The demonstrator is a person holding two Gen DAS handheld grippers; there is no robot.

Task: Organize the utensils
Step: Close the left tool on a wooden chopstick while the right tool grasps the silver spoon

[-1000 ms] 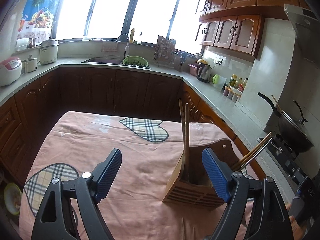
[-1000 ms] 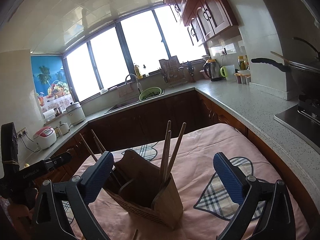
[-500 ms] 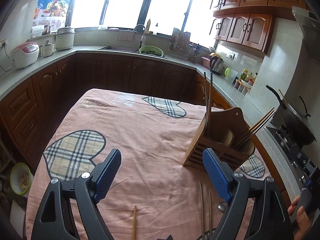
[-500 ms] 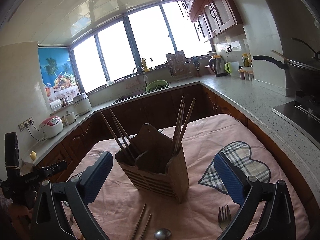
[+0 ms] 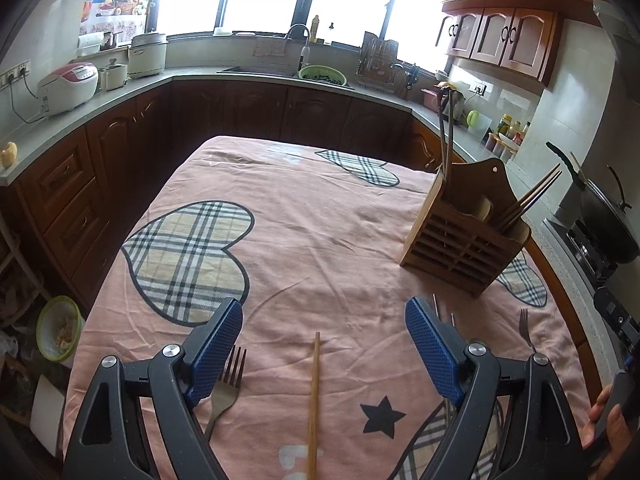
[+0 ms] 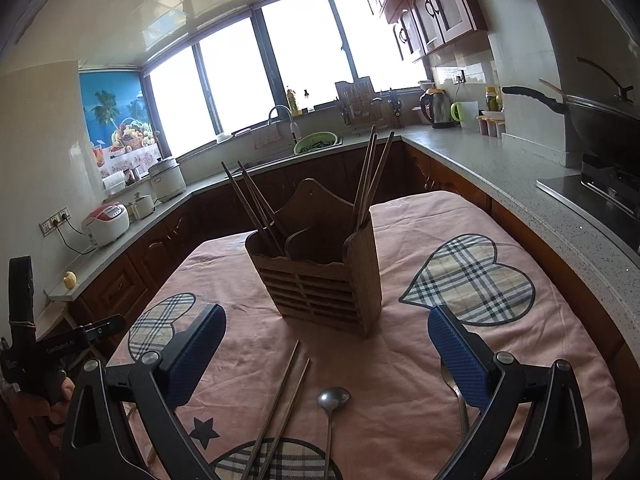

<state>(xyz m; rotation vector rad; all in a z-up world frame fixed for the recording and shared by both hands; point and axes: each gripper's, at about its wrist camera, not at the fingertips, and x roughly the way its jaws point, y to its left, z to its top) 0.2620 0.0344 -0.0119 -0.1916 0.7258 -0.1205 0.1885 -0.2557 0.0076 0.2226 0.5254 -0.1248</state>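
Note:
A wooden utensil holder [image 5: 464, 228] [image 6: 320, 276] with chopsticks stands on a pink tablecloth [image 5: 320, 240]. My left gripper [image 5: 324, 344] is open and empty above the cloth. A single wooden chopstick [image 5: 314, 396] lies between its fingers, and a fork [image 5: 226, 388] lies by its left finger. Another fork [image 5: 526, 330] lies to the right. My right gripper [image 6: 326, 344] is open and empty in front of the holder. Below it lie a pair of chopsticks [image 6: 282, 404], a metal spoon [image 6: 332, 412] and a utensil [image 6: 456, 396] partly hidden by the right finger.
Dark wooden cabinets and a grey counter [image 5: 280, 76] surround the table on three sides. A wok [image 6: 600, 120] sits on the stove at the right. A rice cooker [image 5: 68, 86] stands on the left counter. A bowl [image 5: 58, 332] sits on the floor at the left.
Both grippers have pulled back from the holder and tilted down. The holder now looks farther off, and the loose chopsticks, forks and spoon on the cloth have come into view.

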